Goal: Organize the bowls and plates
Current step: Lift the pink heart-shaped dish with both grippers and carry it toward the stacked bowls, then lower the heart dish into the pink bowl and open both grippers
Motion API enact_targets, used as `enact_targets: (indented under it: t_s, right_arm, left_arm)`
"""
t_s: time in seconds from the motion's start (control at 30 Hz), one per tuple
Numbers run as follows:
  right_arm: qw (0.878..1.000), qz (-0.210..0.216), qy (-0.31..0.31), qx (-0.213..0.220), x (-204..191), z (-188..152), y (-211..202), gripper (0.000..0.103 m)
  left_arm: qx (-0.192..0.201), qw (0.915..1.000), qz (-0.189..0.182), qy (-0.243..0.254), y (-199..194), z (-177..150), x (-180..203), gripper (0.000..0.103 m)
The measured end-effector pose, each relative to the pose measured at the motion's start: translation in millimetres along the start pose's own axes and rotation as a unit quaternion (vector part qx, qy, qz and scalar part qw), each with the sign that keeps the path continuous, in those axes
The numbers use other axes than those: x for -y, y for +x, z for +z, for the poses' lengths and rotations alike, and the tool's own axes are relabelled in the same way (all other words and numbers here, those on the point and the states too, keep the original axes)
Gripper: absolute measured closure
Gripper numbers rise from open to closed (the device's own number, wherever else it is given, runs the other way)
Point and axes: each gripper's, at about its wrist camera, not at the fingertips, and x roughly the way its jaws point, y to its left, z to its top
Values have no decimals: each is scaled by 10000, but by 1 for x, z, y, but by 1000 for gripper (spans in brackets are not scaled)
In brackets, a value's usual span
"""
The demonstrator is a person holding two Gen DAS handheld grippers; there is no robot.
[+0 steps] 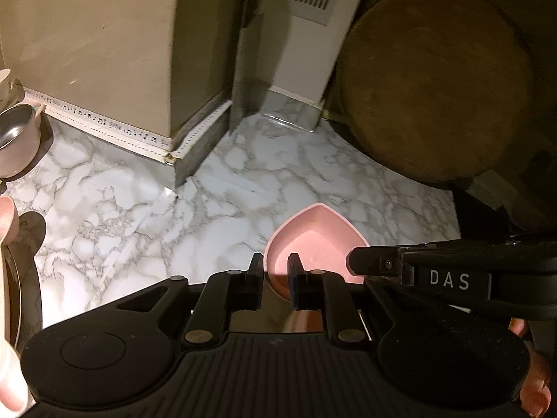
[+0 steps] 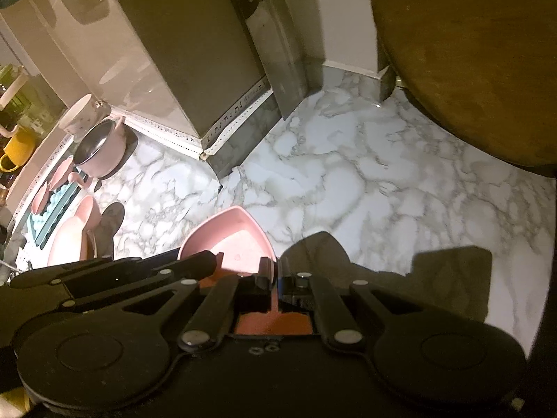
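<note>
Pink bowl (image 1: 315, 240): it is heart-shaped and shallow, with its point away from the cameras. It is over the marble counter (image 1: 139, 209), close in front of both grippers. In the right wrist view the same bowl (image 2: 231, 237) shows its inside and the pointed rim.

Left gripper (image 1: 275, 275): its two fingers stand around the near left rim of the bowl, one outside the wall and one inside. There is a gap between them; I cannot tell if they press the rim or only stand beside it.

Right gripper (image 2: 276, 271): its fingers are almost together on the right rim of the bowl, and the thin pink wall is pinched between them. In the left wrist view one of its fingers reaches over the right side of the bowl.

Wooden round board (image 1: 438, 83): it leans upright at the back right of the counter, well apart from the bowl.

Pink pot (image 2: 101, 153): it has a metal inside and stands at the far left near the wall.

Other pink dishes (image 2: 73, 237): they stand on edge in a rack at the left, just beside the pot.

Yellow mug (image 2: 19, 149): it is at the far left edge.
</note>
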Motion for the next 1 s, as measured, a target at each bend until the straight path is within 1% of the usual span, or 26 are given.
enact_targets:
  t_s: [0.2,0.43,0.73,1.0]
  right_arm:
    - [10000,-22,-1,52,7,-16,-18,101]
    - [10000,-40,25,14,16,-32,-26,101]
    - [9998,-79,149,-123,34,-51,-23,101]
    - [9993,-95,278,-237,48,-58,-13,101]
  left_arm:
    - [-24,9999,-19,99,-11,-12,16,89]
    - [-164,9996,-31,231,-11,-27,30,89]
    - [-425,9982,-55,427,1,-43,47,89]
    - [-714,9954,-17,631,24,-44,55,89]
